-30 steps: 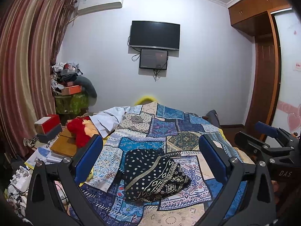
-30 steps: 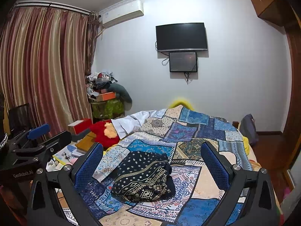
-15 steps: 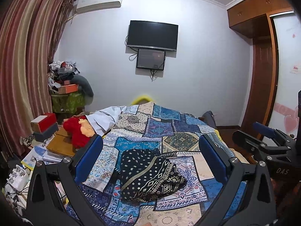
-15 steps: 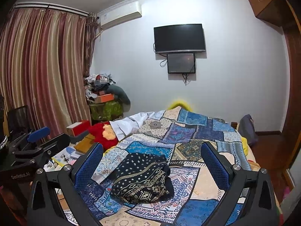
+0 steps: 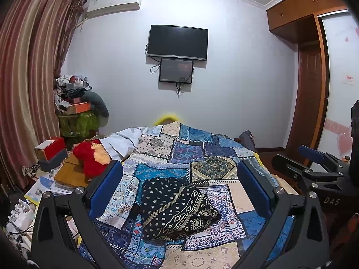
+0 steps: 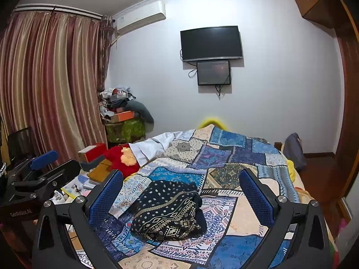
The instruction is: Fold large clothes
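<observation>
A black garment [image 5: 175, 208] with white dots and geometric bands lies folded in a compact bundle on the patchwork bedspread [image 5: 202, 154]. It also shows in the right wrist view as the garment [image 6: 166, 213] on the bedspread [image 6: 226, 157]. My left gripper [image 5: 179, 186] hovers above and short of the bundle, open, nothing between its blue pads. My right gripper [image 6: 181, 192] is likewise open and empty, held back from the cloth. Each gripper appears in the other's view: the right gripper's body [image 5: 314, 170] at the right edge, the left gripper's body [image 6: 38, 174] at the left edge.
A red plush toy [image 5: 89, 159], boxes [image 5: 50, 150] and papers crowd a low surface left of the bed. A white cloth [image 5: 125, 139] lies at the bed's far left. Striped curtains [image 5: 27, 89] hang left; a wooden wardrobe [image 5: 309, 67] stands right. A television [image 5: 178, 41] is on the wall.
Both grippers have drifted slightly back and up from the bed. The folded garment has not moved, and both stay open.
</observation>
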A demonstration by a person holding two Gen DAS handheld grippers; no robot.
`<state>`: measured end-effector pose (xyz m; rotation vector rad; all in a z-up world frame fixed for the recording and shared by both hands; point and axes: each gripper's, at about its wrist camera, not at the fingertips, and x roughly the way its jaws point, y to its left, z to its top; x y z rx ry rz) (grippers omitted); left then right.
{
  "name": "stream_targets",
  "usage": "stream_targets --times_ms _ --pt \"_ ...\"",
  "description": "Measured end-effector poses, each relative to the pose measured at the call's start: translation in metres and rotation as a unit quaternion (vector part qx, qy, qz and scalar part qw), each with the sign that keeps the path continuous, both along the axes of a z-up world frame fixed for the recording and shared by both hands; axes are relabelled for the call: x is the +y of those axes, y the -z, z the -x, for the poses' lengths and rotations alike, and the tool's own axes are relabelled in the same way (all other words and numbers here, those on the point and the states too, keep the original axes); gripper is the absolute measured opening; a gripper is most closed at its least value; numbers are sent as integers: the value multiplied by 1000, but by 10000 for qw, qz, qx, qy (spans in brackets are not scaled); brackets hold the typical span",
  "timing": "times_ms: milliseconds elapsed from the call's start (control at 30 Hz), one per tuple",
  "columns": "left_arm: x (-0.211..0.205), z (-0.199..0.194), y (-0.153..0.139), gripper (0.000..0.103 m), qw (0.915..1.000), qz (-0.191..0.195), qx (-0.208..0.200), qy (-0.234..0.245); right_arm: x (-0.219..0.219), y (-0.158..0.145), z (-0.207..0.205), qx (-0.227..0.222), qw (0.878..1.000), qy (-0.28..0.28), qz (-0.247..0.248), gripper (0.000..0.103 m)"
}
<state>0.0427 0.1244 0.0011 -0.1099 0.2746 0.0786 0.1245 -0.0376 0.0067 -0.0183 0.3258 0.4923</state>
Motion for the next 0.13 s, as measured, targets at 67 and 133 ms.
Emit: stream_targets --times_ms 67,133 --pt "0 0 -1 102 10000 5 6 9 0 1 0 25 10000 12 -15 103" --pt "-1 -1 -1 102 10000 3 15 35 1 1 1 38 10000 29 -31 103"
